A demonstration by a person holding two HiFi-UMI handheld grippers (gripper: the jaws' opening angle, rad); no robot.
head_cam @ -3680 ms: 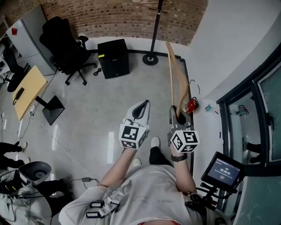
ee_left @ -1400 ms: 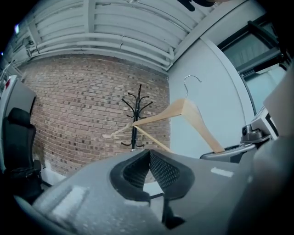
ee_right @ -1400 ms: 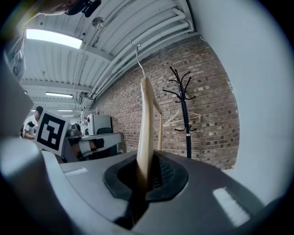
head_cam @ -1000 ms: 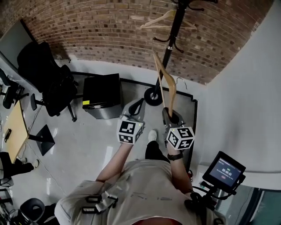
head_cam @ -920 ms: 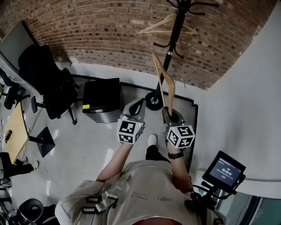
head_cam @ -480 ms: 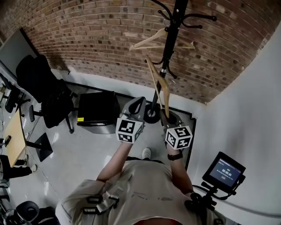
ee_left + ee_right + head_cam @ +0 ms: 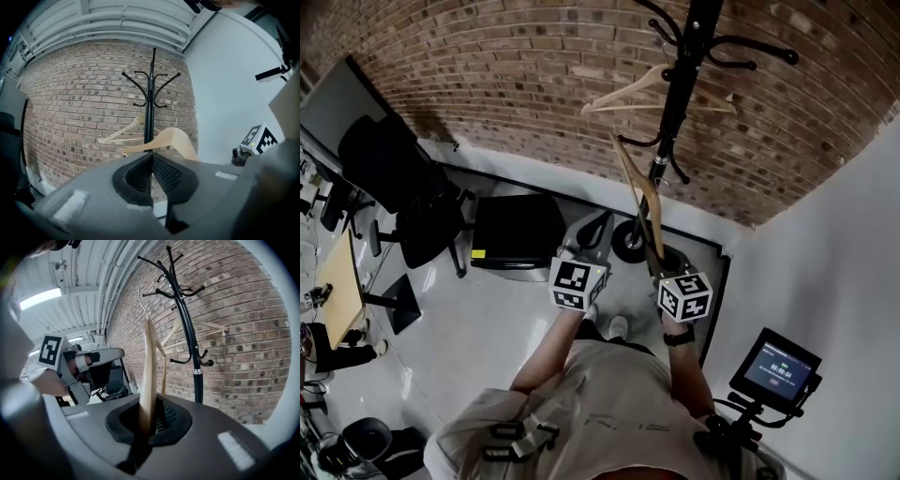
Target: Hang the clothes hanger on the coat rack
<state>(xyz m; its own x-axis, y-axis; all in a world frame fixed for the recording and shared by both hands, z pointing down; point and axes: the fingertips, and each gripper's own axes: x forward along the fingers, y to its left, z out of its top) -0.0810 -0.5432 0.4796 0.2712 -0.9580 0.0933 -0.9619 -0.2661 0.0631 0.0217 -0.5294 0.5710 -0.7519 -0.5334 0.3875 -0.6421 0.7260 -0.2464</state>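
Note:
A light wooden clothes hanger [image 7: 637,192] stands nearly upright in my right gripper [image 7: 661,258], which is shut on its lower end. In the right gripper view the hanger [image 7: 149,371] rises from between the closed jaws of the right gripper [image 7: 149,420], its wire hook on top. The black coat rack [image 7: 675,103] stands just ahead against the brick wall, and a second wooden hanger [image 7: 647,89] hangs on it. My left gripper [image 7: 598,230] is beside the right one, shut and empty. Past the left gripper [image 7: 151,161], the rack [image 7: 149,108] and the held hanger [image 7: 173,140] show in the left gripper view.
A black cabinet [image 7: 517,232] sits on the floor left of the rack's round base [image 7: 630,241]. A black office chair [image 7: 403,178] is further left. A white wall closes the right side, with a small screen on a stand [image 7: 773,367] near it.
Both grippers and the held hanger have come closer to the coat rack. The rack and brick wall now fill more of the head view, and the hanger's top is nearer the rack's arms.

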